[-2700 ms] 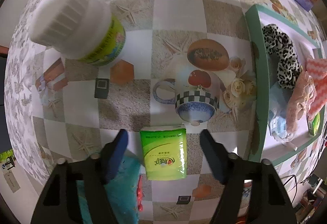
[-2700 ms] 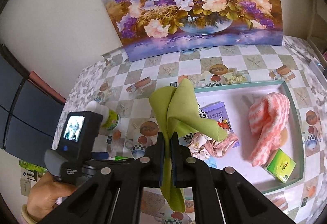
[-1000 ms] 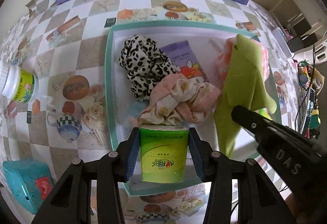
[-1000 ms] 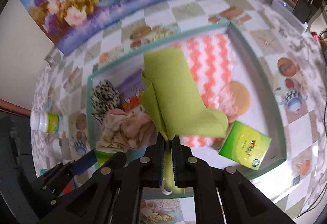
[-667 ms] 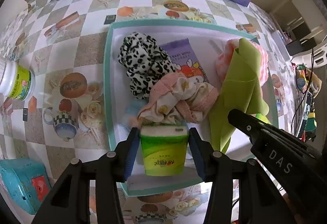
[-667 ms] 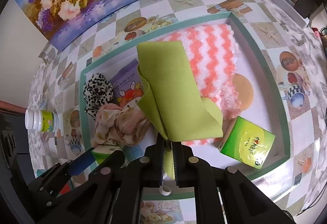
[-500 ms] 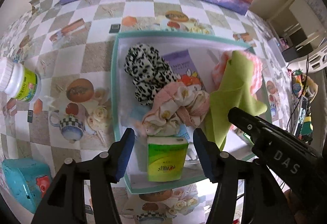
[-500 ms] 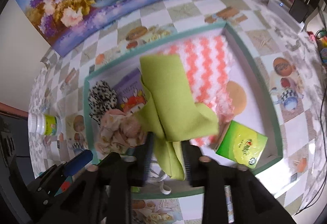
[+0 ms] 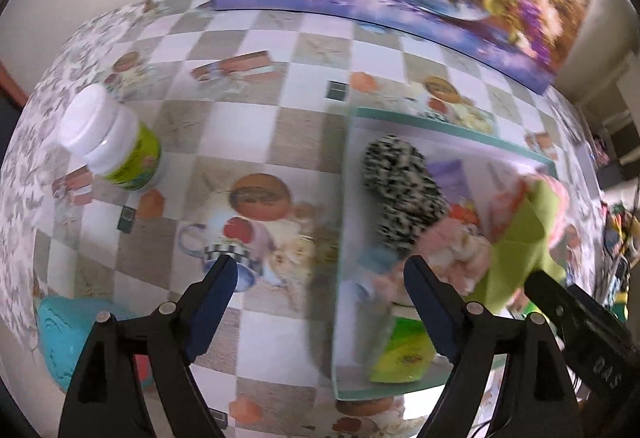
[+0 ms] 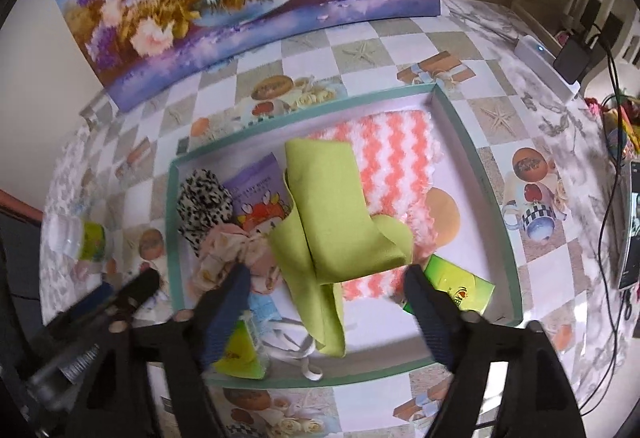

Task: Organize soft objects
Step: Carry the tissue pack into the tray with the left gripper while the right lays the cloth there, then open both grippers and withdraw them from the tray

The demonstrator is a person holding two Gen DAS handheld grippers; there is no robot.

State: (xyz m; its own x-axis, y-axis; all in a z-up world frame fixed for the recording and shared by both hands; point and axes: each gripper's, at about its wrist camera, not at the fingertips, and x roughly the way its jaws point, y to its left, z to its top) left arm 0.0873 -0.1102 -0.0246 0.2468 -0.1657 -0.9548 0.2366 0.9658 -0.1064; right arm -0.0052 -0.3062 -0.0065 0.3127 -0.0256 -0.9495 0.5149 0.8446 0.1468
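1. The green cloth (image 10: pixel 332 214) lies loose in the tray (image 10: pixel 496 238), draped over the pink zigzag towel (image 10: pixel 400 154); its lower end hangs down toward the near wall. No finger touches it, so it looks let go where it was meant to rest.
2. The right gripper (image 10: pixel 324 298) stands wide open above the tray's near edge, jaws either side of the cloth's tail.
3. The left gripper (image 9: pixel 316 290) is wide open too and holds nothing; it points at the tablecloth just left of the tray.
4. A green tissue pack (image 9: pixel 400 350) stands in the tray's near left corner, a second pack (image 10: pixel 452 290) near the right wall.
5. Also in the tray: a leopard scrunchie (image 10: pixel 204 202), a pink scrunchie (image 10: pixel 228 254) and a purple packet (image 10: pixel 260 194), crowded at the left.
6. Outside it, a white-capped bottle (image 9: pixel 112 142) and a teal thing (image 9: pixel 68 334) sit on the table; I judge neither blocks the grippers.
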